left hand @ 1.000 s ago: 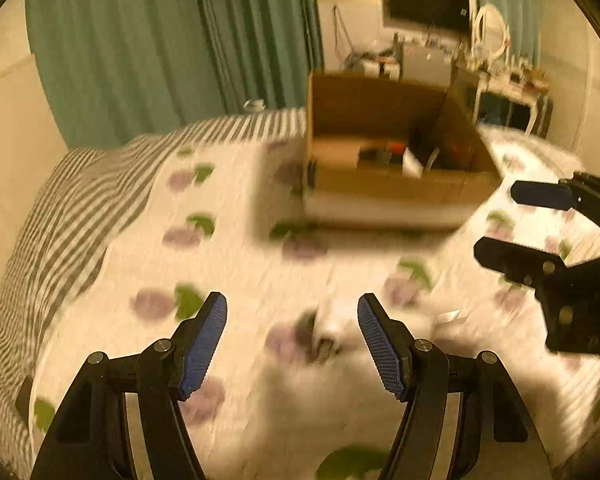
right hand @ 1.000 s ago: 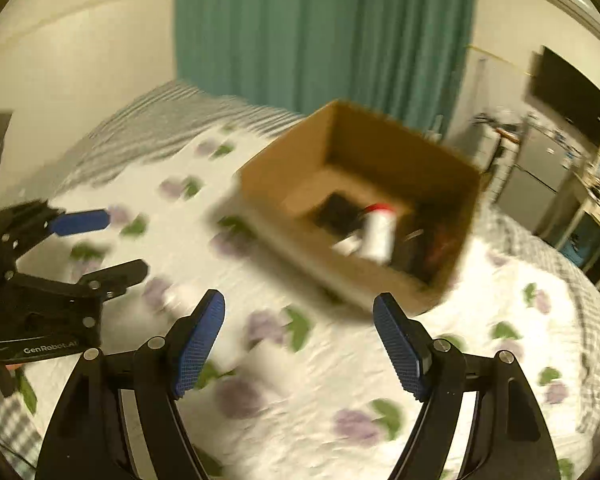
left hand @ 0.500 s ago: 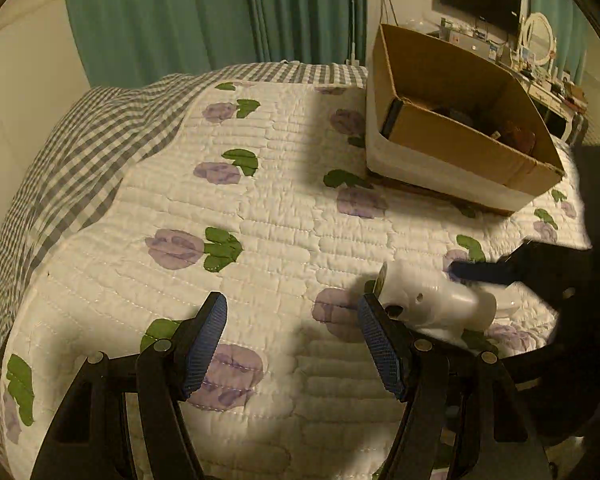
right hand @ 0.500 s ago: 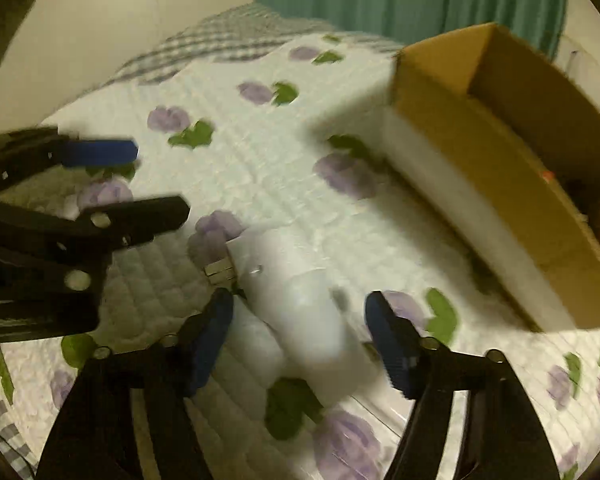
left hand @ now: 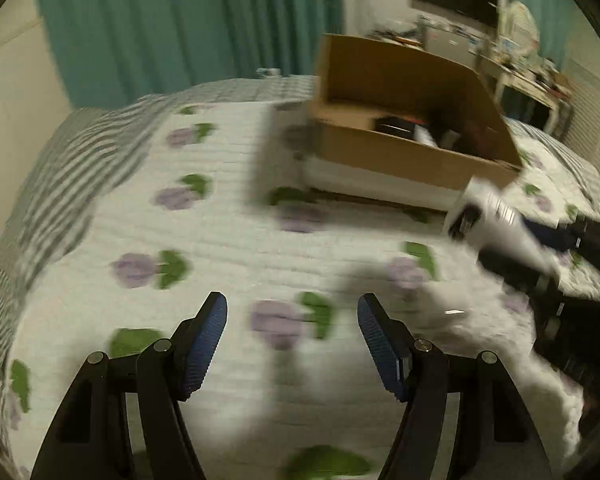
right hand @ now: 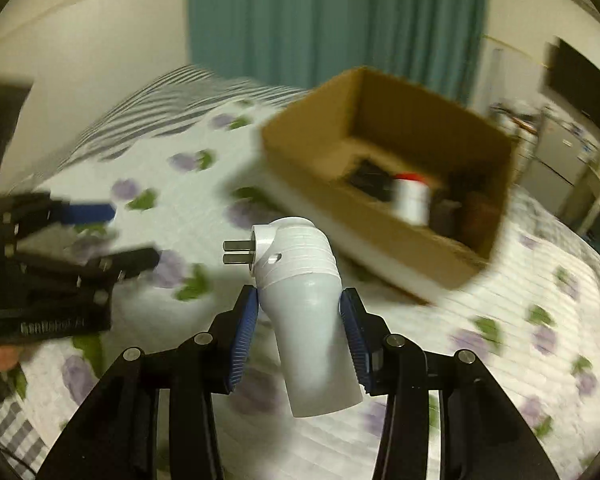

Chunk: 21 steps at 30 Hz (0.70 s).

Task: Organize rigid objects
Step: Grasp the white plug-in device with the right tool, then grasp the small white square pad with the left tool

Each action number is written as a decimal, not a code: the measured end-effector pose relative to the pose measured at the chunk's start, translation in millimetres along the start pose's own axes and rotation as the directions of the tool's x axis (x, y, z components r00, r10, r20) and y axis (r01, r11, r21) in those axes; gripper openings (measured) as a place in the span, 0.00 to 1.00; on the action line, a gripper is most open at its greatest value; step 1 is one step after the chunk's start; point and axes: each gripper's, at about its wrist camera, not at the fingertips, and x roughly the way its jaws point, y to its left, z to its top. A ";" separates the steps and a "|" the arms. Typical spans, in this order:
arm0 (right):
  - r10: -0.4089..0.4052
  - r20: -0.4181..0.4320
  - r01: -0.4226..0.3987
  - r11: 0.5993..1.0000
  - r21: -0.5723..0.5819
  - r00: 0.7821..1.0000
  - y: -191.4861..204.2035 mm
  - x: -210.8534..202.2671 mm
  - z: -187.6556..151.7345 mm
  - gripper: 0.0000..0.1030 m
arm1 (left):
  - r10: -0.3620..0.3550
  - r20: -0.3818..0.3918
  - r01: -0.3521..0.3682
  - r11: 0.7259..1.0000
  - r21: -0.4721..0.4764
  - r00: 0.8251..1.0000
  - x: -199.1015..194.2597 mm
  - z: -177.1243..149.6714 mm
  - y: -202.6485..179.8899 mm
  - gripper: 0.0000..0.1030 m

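In the left wrist view, the left gripper (left hand: pixel 292 340) is at the bottom of the picture. Its 2 blue pads stand moderately apart and nothing is between them; under them is only the quilt (left hand: pixel 228 240), white with purple flowers and green leaves. The picture is blurred. Further back on the quilt stands the cardboard box (left hand: pixel 412 156), open on top, with some dark things and a white thing inside that I cannot identify. At the right edge the white plug device (left hand: pixel 496 228) is in the air, above the quilt and just in front of the near right corner of the box. The right gripper (left hand: pixel 540 248) holds it from the right side; 1 blue finger shows above the device and a black finger below. Behind the bed hangs a green curtain (left hand: pixel 188 24).

In the right wrist view, the right gripper (right hand: pixel 300 332) has its jaws closing, and both blue pads touch the sides of the white plug device (right hand: pixel 300 312), which stands between them. The device is nearly upright and a little tilted. Its upper part has ridges and 2 metal prongs that point to the left. The cardboard box (right hand: pixel 388 216) is behind it, to the right, well apart from the device; a white bottle with a red cap (right hand: pixel 410 196) is inside. The left gripper (right hand: pixel 100 236) is at the left edge, with a gap between its fingers and nothing in it.
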 end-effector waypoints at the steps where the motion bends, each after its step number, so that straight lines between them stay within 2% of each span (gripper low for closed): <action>1: -0.021 -0.001 0.021 1.000 0.022 1.000 -9.9 -3.4 -1.9 0.41 | -0.019 -0.006 0.019 1.000 0.013 1.000 1.6 0.6 -9.7 0.69; 4: -0.080 -0.013 0.081 0.992 0.100 0.997 -46.3 -14.6 -13.8 0.41 | -0.084 -0.042 0.086 0.995 0.047 0.996 11.8 1.9 -42.8 0.69; 8: -0.097 -0.023 0.099 0.980 0.172 0.995 -76.6 -18.7 -22.3 0.41 | -0.119 -0.096 0.128 0.988 0.093 0.988 30.0 2.0 -79.4 0.69; 15: -0.058 -0.012 0.059 0.982 0.178 0.998 -76.0 -11.8 -23.4 0.41 | -0.072 -0.155 0.095 0.984 0.152 0.985 63.1 1.7 -110.9 0.69; 21: -0.060 -0.021 0.063 0.979 0.196 0.998 -76.9 -8.7 -24.9 0.41 | -0.070 -0.170 0.102 0.976 0.192 0.983 81.4 5.0 -119.8 0.69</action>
